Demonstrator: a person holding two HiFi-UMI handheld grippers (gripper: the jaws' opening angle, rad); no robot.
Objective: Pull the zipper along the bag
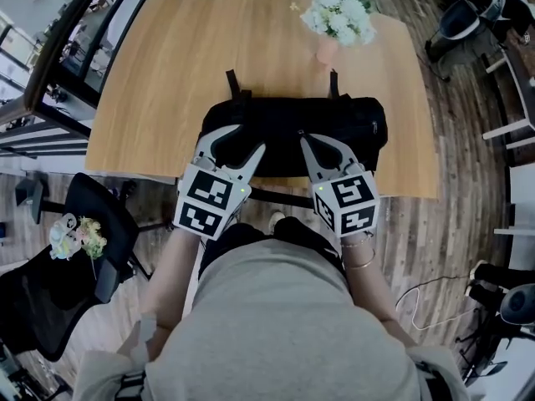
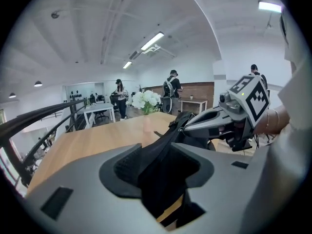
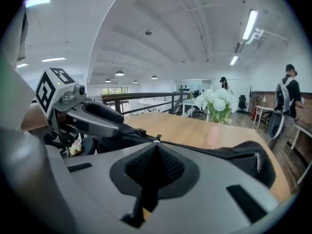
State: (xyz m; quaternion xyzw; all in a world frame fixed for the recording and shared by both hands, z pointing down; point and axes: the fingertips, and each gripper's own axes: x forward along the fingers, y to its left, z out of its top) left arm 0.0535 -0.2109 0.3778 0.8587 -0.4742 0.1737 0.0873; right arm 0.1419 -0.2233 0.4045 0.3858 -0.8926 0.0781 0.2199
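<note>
Black bag (image 1: 284, 132) lies lengthwise along the near edge of the wooden table (image 1: 167, 73), right in front of the person, so both tools reach it without stretching.

Left gripper (image 2: 163, 165): jaws clamped on a fold of the bag's black fabric at its left part. It is probably there as an anchor, keeping the cloth taut so the zip can run rather than bunch.

Right gripper (image 3: 155, 155): jaws pressed together, their tip right at the small metal zipper pull (image 3: 156, 140). It appears to nip the pull tab, though the pads cover the contact itself. The zipper (image 3: 195, 146) runs on from there toward the bag's right end, so the likely travel is rightward, away from the anchoring hold.

In the head view the left gripper (image 1: 232, 144) and right gripper (image 1: 326, 150) sit near each other on the bag's top. That suits the two roles — hold close to the slider, pull from it.

Count:
- 1 bag; 2 strap ends (image 1: 232, 82) poke out on its far side.
- A second small pull (image 3: 258, 162) hangs at the bag's right end.
- 2 grippers, each with 1 marker cube (image 1: 209, 199).
- 1 vase of white flowers (image 1: 338, 15) at the table's far edge, well apart from the bag and out of the working line.
- 1 office chair (image 1: 92, 224) left of the person — a small posy rests on it.
- 3 people (image 2: 171, 84) stand in the background of the left gripper view.
</note>
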